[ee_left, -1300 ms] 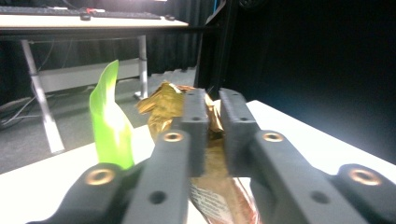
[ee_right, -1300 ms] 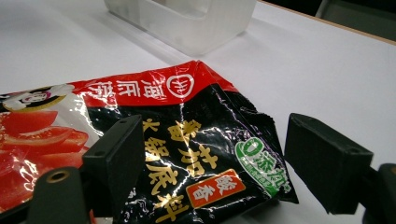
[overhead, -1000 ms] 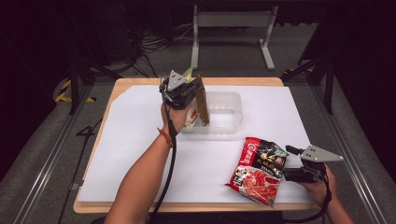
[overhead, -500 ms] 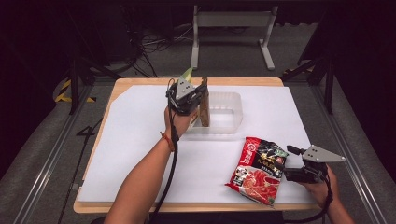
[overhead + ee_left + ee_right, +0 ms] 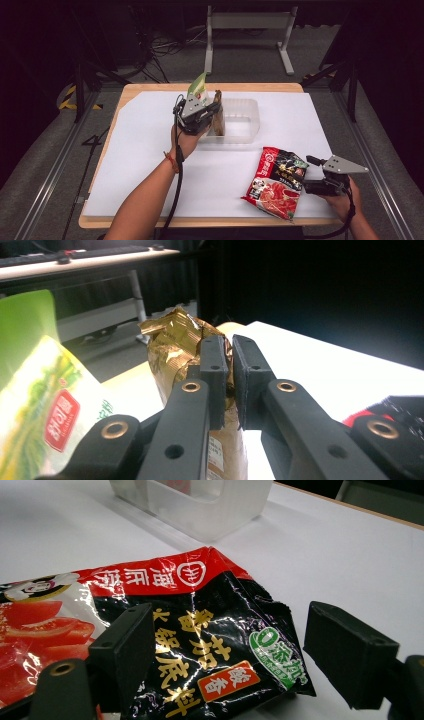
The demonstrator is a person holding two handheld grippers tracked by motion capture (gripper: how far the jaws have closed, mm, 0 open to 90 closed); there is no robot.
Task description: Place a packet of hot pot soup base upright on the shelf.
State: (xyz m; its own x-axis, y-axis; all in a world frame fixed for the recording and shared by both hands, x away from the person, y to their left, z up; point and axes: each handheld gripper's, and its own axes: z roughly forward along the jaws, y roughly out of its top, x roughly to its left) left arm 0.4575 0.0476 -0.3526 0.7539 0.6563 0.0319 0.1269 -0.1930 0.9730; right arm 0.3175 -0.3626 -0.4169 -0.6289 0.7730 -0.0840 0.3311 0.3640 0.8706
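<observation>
My left gripper (image 5: 209, 114) is shut on a crumpled gold-brown packet (image 5: 172, 345), held upright at the left end of a clear plastic tub (image 5: 248, 121). In the high view the gold-brown packet (image 5: 218, 111) hangs over the tub's left wall. A green and white packet (image 5: 35, 390) rises close beside the left gripper (image 5: 231, 347); the green packet (image 5: 198, 89) sticks up behind it, and I cannot tell what holds it. A red and black sauce packet (image 5: 276, 175) lies flat at the front right. My right gripper (image 5: 235, 635) is open, jaws on either side of the sauce packet's (image 5: 165, 610) corner.
A white sheet (image 5: 140, 150) covers the wooden table (image 5: 150, 87). The clear tub (image 5: 200, 505) stands beyond the sauce packet in the right gripper view. A person's forearm (image 5: 150, 200) reaches in from the bottom. Metal frame legs (image 5: 285, 45) stand behind the table.
My left gripper has come down and slightly nearer with the gold-brown packet, settling at the tub's left end. The right gripper and the sauce packet have stayed put.
</observation>
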